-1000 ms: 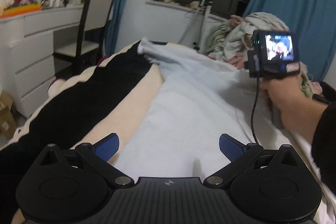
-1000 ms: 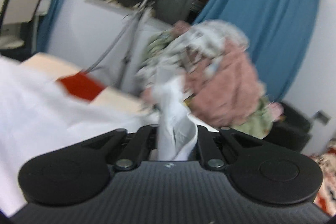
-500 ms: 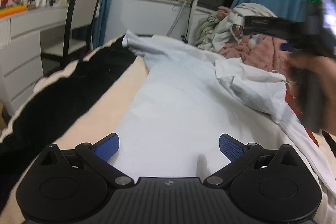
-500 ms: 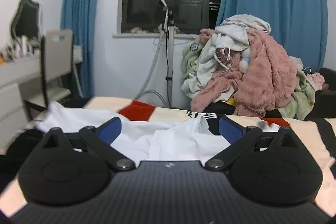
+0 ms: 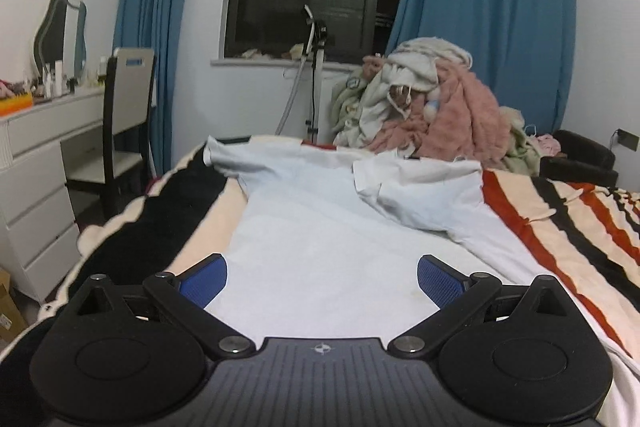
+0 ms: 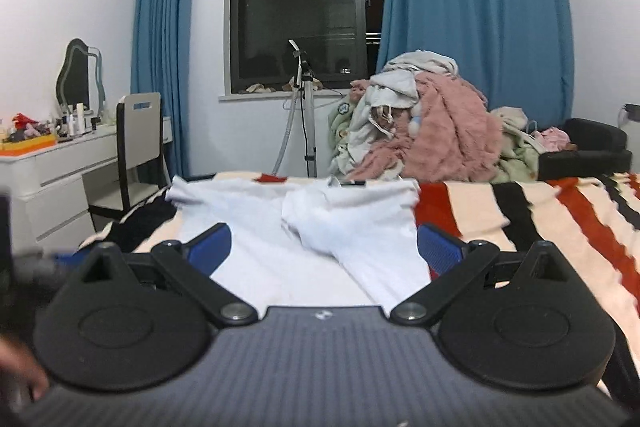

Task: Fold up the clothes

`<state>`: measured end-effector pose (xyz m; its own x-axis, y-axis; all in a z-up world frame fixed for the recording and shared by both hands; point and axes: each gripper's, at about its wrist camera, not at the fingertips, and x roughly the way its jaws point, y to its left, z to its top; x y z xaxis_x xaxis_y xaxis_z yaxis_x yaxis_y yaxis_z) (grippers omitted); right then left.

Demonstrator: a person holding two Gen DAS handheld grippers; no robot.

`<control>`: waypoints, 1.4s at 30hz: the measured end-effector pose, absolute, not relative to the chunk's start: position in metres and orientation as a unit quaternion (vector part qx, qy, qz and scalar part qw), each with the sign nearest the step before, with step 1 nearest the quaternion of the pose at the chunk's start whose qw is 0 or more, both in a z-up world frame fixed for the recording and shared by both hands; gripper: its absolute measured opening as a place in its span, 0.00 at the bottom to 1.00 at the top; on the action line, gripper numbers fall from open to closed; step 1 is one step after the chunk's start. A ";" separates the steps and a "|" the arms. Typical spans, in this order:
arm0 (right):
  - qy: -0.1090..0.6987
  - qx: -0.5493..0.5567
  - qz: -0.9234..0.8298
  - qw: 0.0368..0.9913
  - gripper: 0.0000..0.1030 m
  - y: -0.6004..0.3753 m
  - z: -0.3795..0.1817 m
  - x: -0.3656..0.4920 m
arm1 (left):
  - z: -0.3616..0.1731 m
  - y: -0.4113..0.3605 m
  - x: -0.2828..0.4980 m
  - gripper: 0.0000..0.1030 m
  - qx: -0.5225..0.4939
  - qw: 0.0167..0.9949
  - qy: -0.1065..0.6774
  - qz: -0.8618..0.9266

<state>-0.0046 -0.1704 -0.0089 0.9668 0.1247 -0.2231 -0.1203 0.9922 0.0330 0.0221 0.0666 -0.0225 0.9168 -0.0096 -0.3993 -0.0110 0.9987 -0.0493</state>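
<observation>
A white shirt (image 5: pixel 320 239) lies flat on the striped bed, running away from me. Its right sleeve (image 5: pixel 420 191) is folded in over the body; the left sleeve (image 5: pixel 224 157) sticks out at the far left. My left gripper (image 5: pixel 322 281) is open and empty, low over the shirt's near hem. My right gripper (image 6: pixel 324 247) is open and empty, above the near part of the shirt (image 6: pixel 320 227). The left gripper's blurred edge shows at the far left of the right wrist view.
The bed cover (image 5: pixel 560 227) has red, black and cream stripes, with a black band (image 5: pixel 160 227) on the left. A heap of clothes (image 5: pixel 432 107) sits beyond the bed. A white dresser (image 5: pixel 40 163) and chair (image 5: pixel 124 115) stand left. A tripod (image 5: pixel 316 83) stands by the window.
My right gripper let go of the shirt's right sleeve, opened, and pulled back toward me. The sleeve now lies folded over the shirt. My left gripper rose slightly and stayed open.
</observation>
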 end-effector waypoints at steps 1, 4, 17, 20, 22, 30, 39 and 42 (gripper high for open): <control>0.112 0.006 0.060 0.992 0.98 -0.172 -0.012 -0.016 | -0.019 0.066 0.015 0.99 -0.024 0.979 0.200 0.003; 0.107 0.004 0.054 0.993 0.98 -0.178 -0.022 -0.040 | -0.014 0.067 -0.004 0.99 -0.040 0.978 0.204 0.006; 0.113 0.141 -0.005 0.983 0.98 -0.261 -0.013 -0.057 | -0.023 0.032 -0.032 0.92 -0.083 0.956 0.268 -0.085; 0.110 0.179 -0.025 0.977 0.98 -0.298 -0.012 -0.062 | -0.033 0.009 -0.022 0.86 -0.115 0.936 0.305 -0.132; 0.113 0.207 -0.039 0.971 0.98 -0.320 -0.016 -0.062 | -0.041 -0.009 -0.016 0.83 -0.132 0.922 0.325 -0.162; 0.140 0.273 -0.059 0.950 0.98 -0.358 -0.037 -0.051 | -0.083 -0.085 0.011 0.63 -0.225 0.853 0.379 -0.281; 0.166 0.304 -0.063 0.936 0.98 -0.373 -0.055 -0.040 | -0.151 -0.136 0.032 0.42 -0.348 0.732 0.451 -0.374; 0.177 0.323 -0.066 0.927 0.98 -0.378 -0.062 -0.035 | -0.165 -0.145 0.034 0.46 -0.338 0.719 0.476 -0.377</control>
<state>-0.0354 -0.3777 -0.0625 0.9284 -0.0084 -0.3715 0.2375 0.7823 0.5758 0.0337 -0.1447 -0.1650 0.2626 -0.8639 -0.4297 0.2208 0.4873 -0.8449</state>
